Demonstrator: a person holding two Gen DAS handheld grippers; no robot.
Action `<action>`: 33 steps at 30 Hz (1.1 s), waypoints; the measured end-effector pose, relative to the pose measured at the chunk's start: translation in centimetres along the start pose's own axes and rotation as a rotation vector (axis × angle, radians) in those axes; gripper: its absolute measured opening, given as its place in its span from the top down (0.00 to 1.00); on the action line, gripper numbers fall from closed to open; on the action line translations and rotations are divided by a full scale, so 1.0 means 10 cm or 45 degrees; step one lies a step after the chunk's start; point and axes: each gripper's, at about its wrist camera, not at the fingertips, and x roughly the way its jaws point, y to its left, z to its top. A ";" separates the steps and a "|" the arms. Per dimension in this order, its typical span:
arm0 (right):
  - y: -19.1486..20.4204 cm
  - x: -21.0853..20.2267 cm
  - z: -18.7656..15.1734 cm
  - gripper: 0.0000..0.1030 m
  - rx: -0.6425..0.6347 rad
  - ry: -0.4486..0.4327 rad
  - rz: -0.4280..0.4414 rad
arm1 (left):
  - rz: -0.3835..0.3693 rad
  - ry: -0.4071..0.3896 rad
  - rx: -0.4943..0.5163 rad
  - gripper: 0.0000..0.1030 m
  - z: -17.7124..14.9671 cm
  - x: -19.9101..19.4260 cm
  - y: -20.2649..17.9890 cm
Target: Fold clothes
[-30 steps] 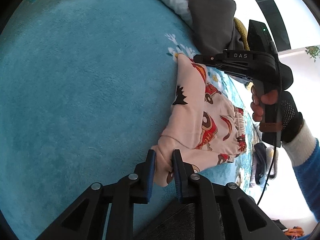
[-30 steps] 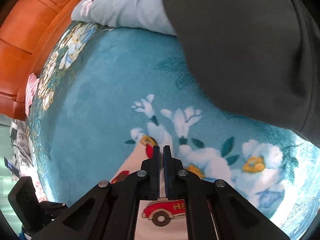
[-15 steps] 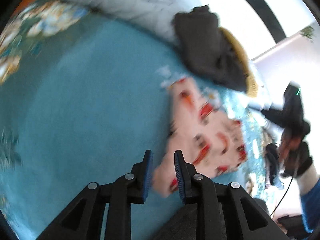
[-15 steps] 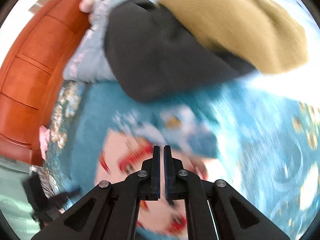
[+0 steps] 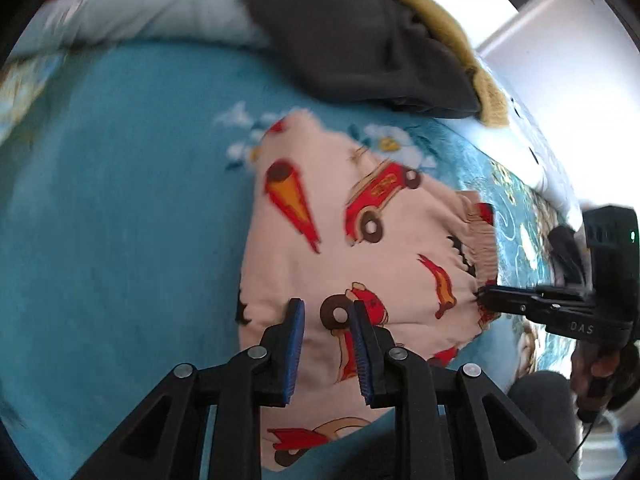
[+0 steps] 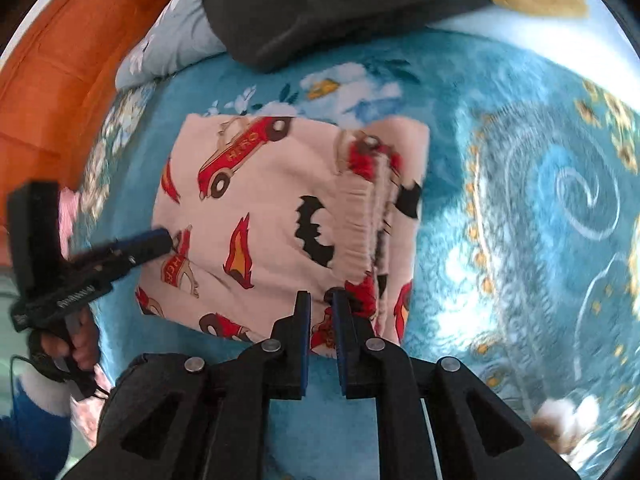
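The folded pink pyjama garment (image 6: pixel 280 216) (red cars, flames and black bats printed on it) lies flat on the teal floral blanket (image 6: pixel 520 208) of the bed, its gathered elastic waistband (image 6: pixel 360 216) turned toward the right side in the right wrist view. Beyond it, at the far edge, a dark grey garment (image 5: pixel 360 40) is heaped against a pale blue pillow (image 5: pixel 160 12), with a mustard-yellow cloth (image 5: pixel 452 40) behind the grey one. An orange wooden headboard (image 6: pixel 60 60) stands at the far left.

The left claw (image 5: pixel 326 312) hovers over the near left part of the pyjama fabric; its jaws have just been opening and stand apart, with no cloth pinched between the blue pads. The right claw (image 6: pixel 319 300) hangs over the near edge just beside the waistband; its jaws have just been opening too, showing a narrow gap with nothing in it. A hand (image 6: pixel 76 344) with a blue sleeve holds the left claw's handle.
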 end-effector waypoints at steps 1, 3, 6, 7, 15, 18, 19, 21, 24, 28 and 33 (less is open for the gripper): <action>-0.05 0.02 -0.02 0.91 0.032 -0.011 0.020 | -0.005 0.003 -0.008 0.74 0.00 0.00 0.01; -0.14 0.07 -0.05 0.96 0.098 -0.027 0.061 | -0.005 0.012 -0.004 0.74 0.03 -0.01 -0.02; -0.14 0.00 0.00 0.94 0.159 -0.006 0.086 | -0.009 0.004 0.021 0.74 0.09 -0.08 -0.09; -0.10 -0.07 0.03 0.92 0.143 -0.016 0.083 | -0.015 -0.024 0.047 0.74 0.11 -0.15 -0.13; 0.03 -0.14 0.55 0.91 0.019 -0.107 0.029 | 0.042 -0.078 0.085 0.71 0.54 -0.10 -0.16; -0.05 -0.09 0.67 0.91 0.026 -0.104 0.031 | 0.039 -0.048 0.048 0.71 0.57 0.05 -0.07; -0.08 -0.05 0.68 0.91 0.036 -0.097 0.024 | 0.033 -0.037 0.028 0.71 0.57 0.10 -0.04; -0.16 -0.01 0.66 0.91 0.076 -0.096 0.035 | 0.016 -0.029 -0.007 0.71 0.55 0.14 0.03; -0.27 0.03 0.64 0.91 0.124 -0.101 0.064 | -0.005 -0.024 -0.046 0.71 0.53 0.18 0.09; -0.31 0.05 0.64 0.91 0.143 -0.102 0.085 | -0.007 -0.015 -0.072 0.71 0.53 0.19 0.10; -0.25 -0.11 0.61 0.91 0.148 -0.142 0.104 | -0.013 -0.047 -0.054 0.39 0.48 -0.04 0.03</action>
